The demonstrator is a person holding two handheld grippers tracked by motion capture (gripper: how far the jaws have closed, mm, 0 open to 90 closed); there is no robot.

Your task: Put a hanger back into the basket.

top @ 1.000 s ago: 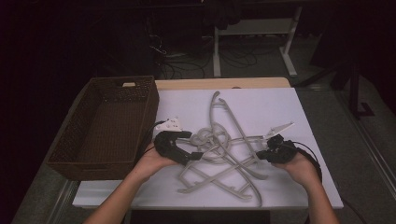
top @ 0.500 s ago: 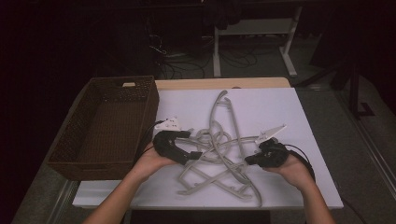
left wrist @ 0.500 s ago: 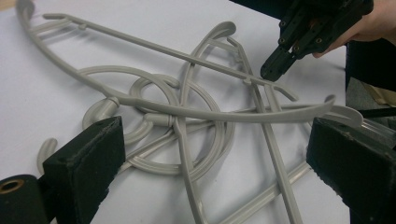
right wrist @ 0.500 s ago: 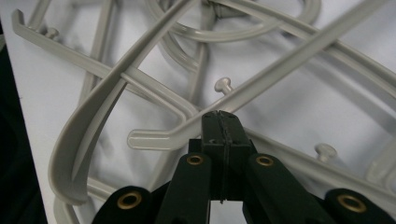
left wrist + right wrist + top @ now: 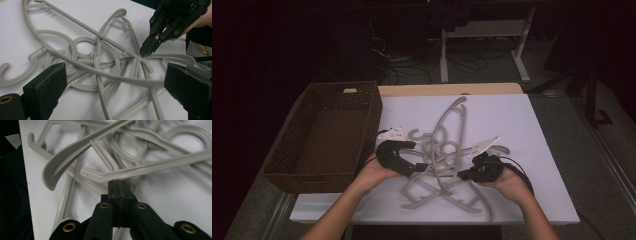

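Note:
Several grey plastic hangers (image 5: pixel 447 150) lie tangled on the white table top (image 5: pixel 532 130). My left gripper (image 5: pixel 419 167) is at the pile's left side, open. In the left gripper view its jaws (image 5: pixel 112 75) stand wide with a raised hanger arm (image 5: pixel 105 72) passing between them, untouched by the pads. My right gripper (image 5: pixel 462 176) is at the pile's right side, shut. Its tips (image 5: pixel 119 182) pinch the thin lower edge of a hanger arm (image 5: pixel 155 166). The left gripper view has the right gripper (image 5: pixel 145 51) farther off, closed at a crossing of hanger arms.
A dark wicker basket (image 5: pixel 372 115) stands on the left of the table, close beside the left hand. The table's front edge (image 5: pixel 437 220) runs just below the pile. Desk legs and cables (image 5: pixel 447 60) stand on the dark floor behind.
My right gripper has moved left, toward the middle of the pile, and the hangers have shifted and bunched with it. The left gripper has stayed where it was.

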